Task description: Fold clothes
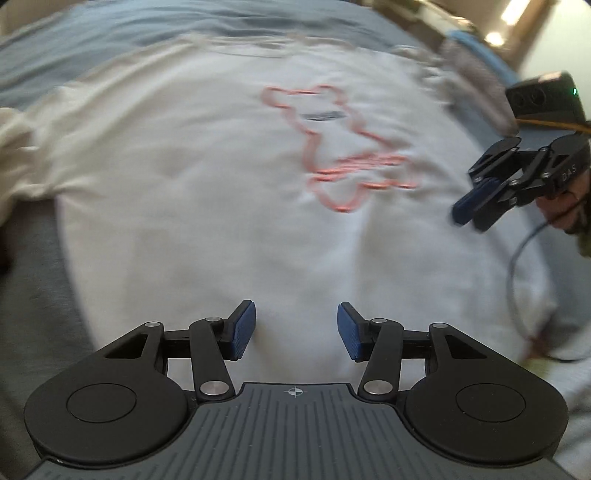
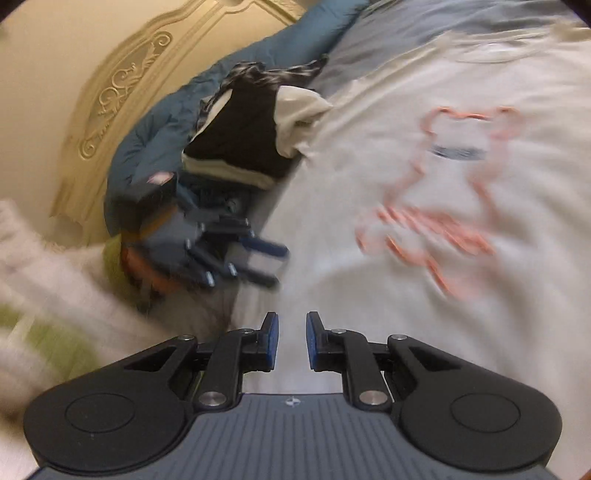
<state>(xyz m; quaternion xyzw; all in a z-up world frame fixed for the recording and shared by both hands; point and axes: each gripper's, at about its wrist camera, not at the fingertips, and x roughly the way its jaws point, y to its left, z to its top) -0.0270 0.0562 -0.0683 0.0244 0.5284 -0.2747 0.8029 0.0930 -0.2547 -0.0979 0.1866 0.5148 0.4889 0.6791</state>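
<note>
- One white T-shirt [image 1: 229, 192], spread flat on the bed [image 1: 110, 33].
- One printed bear outline [image 1: 332, 147] in orange-red on the shirt's front.
- Two claws: the left claw [image 1: 295, 330] and the right claw [image 2: 291, 341], each with two blue pads.
- One heap of other clothes [image 2: 251, 133], dark and cream; the number of pieces cannot be told.
- One teal quilt [image 2: 155, 140].
- One carved cream headboard [image 2: 122, 81].

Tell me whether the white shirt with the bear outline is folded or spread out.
Spread out. The white shirt lies flat on the bed, its whole bear outline visible; neither open claw holds it.
</note>
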